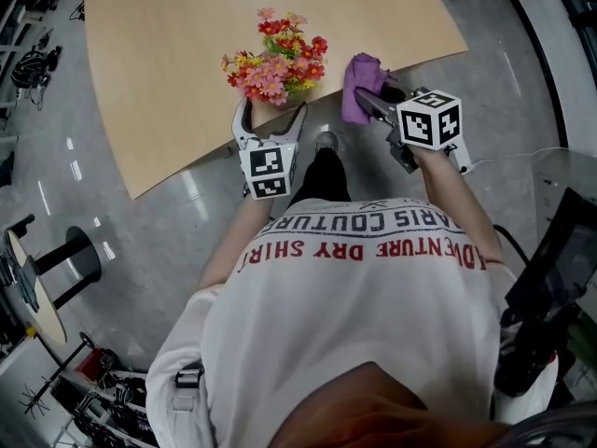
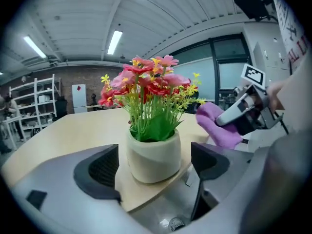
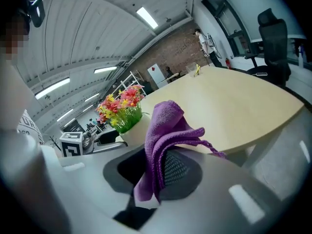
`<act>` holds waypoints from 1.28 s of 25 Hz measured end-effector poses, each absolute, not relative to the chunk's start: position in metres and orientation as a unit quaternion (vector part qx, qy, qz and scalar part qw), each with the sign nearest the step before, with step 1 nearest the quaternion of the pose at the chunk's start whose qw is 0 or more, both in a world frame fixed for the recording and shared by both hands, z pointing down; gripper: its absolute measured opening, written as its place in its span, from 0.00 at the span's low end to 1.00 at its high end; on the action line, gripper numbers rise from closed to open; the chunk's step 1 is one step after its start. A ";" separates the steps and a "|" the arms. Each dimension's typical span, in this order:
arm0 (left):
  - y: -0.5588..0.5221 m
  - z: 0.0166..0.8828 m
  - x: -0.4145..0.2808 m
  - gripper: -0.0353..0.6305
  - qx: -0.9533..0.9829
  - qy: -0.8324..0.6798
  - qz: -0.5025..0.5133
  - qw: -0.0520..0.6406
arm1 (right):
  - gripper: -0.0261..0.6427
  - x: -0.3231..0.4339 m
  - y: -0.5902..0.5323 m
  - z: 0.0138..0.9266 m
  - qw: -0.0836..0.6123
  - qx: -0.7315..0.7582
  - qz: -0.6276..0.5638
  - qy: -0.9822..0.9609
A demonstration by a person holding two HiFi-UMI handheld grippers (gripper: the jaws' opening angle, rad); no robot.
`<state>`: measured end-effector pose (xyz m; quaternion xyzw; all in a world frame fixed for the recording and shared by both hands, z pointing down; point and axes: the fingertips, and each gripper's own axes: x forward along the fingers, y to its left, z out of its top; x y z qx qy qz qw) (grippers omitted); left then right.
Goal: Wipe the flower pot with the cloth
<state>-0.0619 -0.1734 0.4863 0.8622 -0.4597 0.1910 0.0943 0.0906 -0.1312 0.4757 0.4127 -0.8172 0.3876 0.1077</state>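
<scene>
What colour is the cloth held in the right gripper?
Purple. The cloth shows best in the right gripper view.

Head view looked steeply down on the surface (image 1: pixel 168 63); both low, close gripper views shared the flower pot (image 2: pixel 153 156), nine o'clock in the right's.

In the right gripper view we lose one side of the flower pot (image 3: pixel 132 133) behind the cloth (image 3: pixel 168 130). From the head view flowers (image 1: pixel 275 63) cover it, and the desk (image 1: pixel 168 73) runs off the top edge.
</scene>
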 end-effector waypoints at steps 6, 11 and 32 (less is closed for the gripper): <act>-0.178 0.496 -0.051 0.74 0.819 -0.520 0.211 0.117 | 0.11 0.099 -0.108 0.467 0.103 0.426 0.384 -0.813; -0.184 0.502 -0.051 0.74 0.796 -0.552 0.215 0.124 | 0.11 0.096 -0.104 0.463 0.104 0.423 0.377 -0.817; -0.193 0.512 -0.038 0.69 0.920 -0.309 0.232 0.062 | 0.11 0.089 -0.161 0.471 0.077 0.385 0.378 -0.838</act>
